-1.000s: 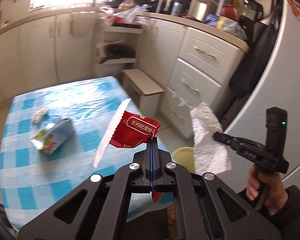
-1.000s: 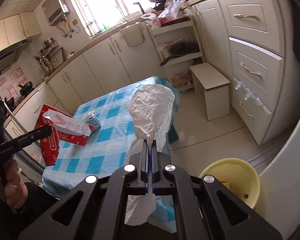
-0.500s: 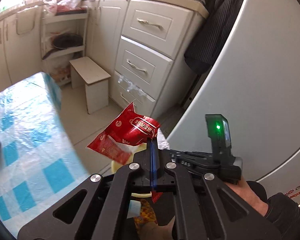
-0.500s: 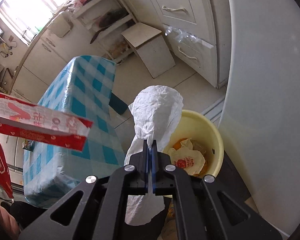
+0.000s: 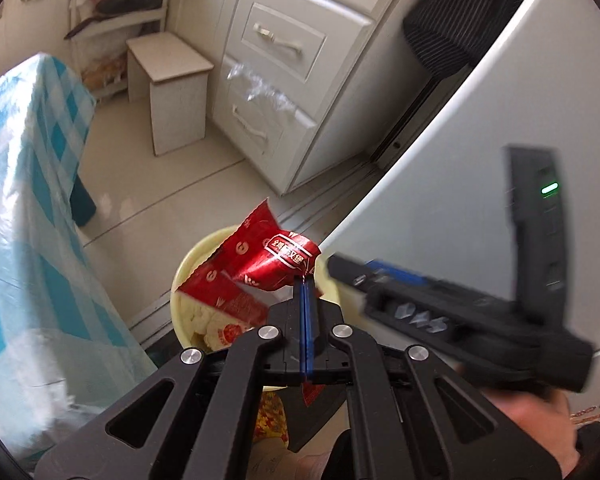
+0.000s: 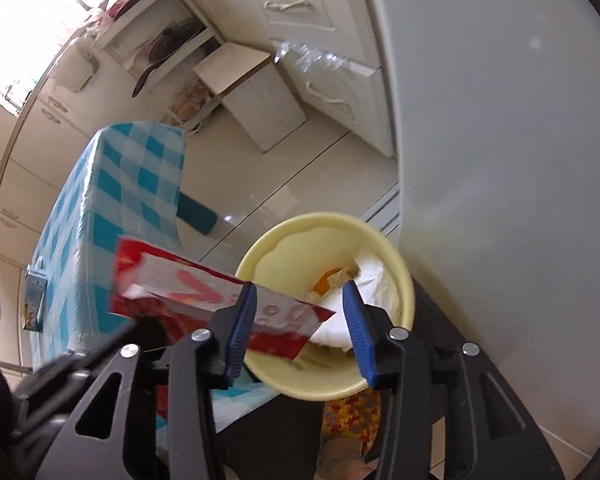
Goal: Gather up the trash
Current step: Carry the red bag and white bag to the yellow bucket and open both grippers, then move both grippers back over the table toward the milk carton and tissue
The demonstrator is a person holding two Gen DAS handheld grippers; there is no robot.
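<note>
Left tongs (image 5: 305, 280) clamp crinkled red wrapper (image 5: 274, 258); right tongs (image 6: 300, 300) opening, empty.

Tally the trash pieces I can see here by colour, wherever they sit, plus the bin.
red wrapper: 1
white bag: 1
orange-tan wrapper: 1
blue carton: 1
yellow bin: 1
Total: 5

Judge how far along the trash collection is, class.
Done: white paper lies in the yellow bin; the right gripper is opening, nothing between its jaws. In hand: the left gripper pinches a red wrapper over the bin. Left: a small carton on the table.
</note>
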